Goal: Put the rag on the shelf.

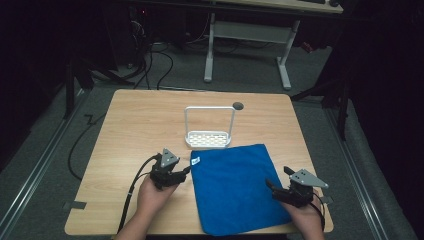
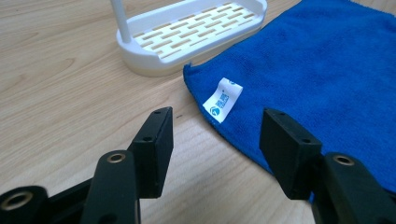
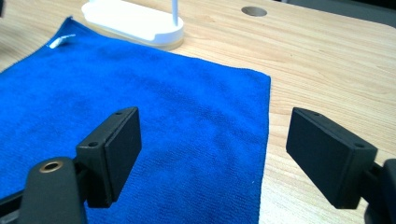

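Note:
A blue cloth (image 1: pixel 235 187) (image 2: pixel 327 70) (image 3: pixel 140 116) lies flat on the wooden table, with a white label (image 1: pixel 195 160) (image 2: pixel 223 99) (image 3: pixel 60 41) at its far left corner. Just behind it stands a white slotted tray with a tall hoop handle (image 1: pixel 208 137) (image 2: pixel 187 37) (image 3: pixel 135 23). My left gripper (image 1: pixel 187 170) (image 2: pixel 217 116) is open at the cloth's left edge near the label, with nothing between its jaws. My right gripper (image 1: pixel 277 179) (image 3: pixel 212 121) is open, low over the cloth's right edge, also holding nothing.
A round hole (image 1: pixel 238 106) (image 3: pixel 254 11) sits in the tabletop behind the tray. Bare wood lies left of the cloth and at the back. Beyond the table stands another desk on white legs (image 1: pixel 285 60), and cables run over the floor at left.

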`<state>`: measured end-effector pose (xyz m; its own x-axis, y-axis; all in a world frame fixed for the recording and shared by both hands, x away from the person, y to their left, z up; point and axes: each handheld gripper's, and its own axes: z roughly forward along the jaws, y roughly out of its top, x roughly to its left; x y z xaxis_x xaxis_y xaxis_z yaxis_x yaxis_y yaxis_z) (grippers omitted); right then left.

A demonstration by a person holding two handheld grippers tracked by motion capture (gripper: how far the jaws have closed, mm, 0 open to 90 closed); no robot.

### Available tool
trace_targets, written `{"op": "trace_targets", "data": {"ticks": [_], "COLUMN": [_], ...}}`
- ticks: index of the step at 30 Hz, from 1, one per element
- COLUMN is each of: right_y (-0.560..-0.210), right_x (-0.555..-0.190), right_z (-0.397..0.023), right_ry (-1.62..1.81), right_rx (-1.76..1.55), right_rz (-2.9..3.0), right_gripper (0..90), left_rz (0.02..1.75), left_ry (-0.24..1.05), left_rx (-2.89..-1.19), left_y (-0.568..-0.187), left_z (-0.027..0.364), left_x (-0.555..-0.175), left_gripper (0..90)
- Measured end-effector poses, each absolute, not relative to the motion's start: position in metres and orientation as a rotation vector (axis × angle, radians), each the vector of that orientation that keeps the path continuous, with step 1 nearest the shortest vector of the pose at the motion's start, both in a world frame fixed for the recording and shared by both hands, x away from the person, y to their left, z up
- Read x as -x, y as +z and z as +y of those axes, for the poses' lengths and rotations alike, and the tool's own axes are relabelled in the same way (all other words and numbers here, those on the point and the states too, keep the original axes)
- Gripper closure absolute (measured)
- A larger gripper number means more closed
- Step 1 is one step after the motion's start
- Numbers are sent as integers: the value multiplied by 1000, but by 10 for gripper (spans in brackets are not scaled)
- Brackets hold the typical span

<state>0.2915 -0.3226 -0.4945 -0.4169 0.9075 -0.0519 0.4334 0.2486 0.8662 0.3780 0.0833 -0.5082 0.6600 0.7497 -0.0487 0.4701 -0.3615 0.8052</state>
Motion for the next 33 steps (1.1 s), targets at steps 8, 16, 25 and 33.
{"op": "trace_targets", "data": {"ticks": [8, 16, 25, 33], "right_y": [-493, -490, -488, -480], "right_x": [-293, -299, -302, -319], "right_z": [-324, -318, -313, -314], "right_ry": [1093, 1103, 1121, 1100], "right_rx": [-1214, -1210, -1227, -1262], "right_rz": [1976, 1989, 1968, 1970], "right_gripper": [211, 238, 241, 242], "left_rz": [980, 994, 1024, 1041], "left_ry": [396, 393, 381, 392], "left_rx": [-1982, -2018, -1970, -1980], "left_y": [-511, -520, -526, -529], "left_z": [70, 56, 50, 47], "left_x": [-398, -414, -424, -426], "left_gripper": [445, 449, 496, 561]}}
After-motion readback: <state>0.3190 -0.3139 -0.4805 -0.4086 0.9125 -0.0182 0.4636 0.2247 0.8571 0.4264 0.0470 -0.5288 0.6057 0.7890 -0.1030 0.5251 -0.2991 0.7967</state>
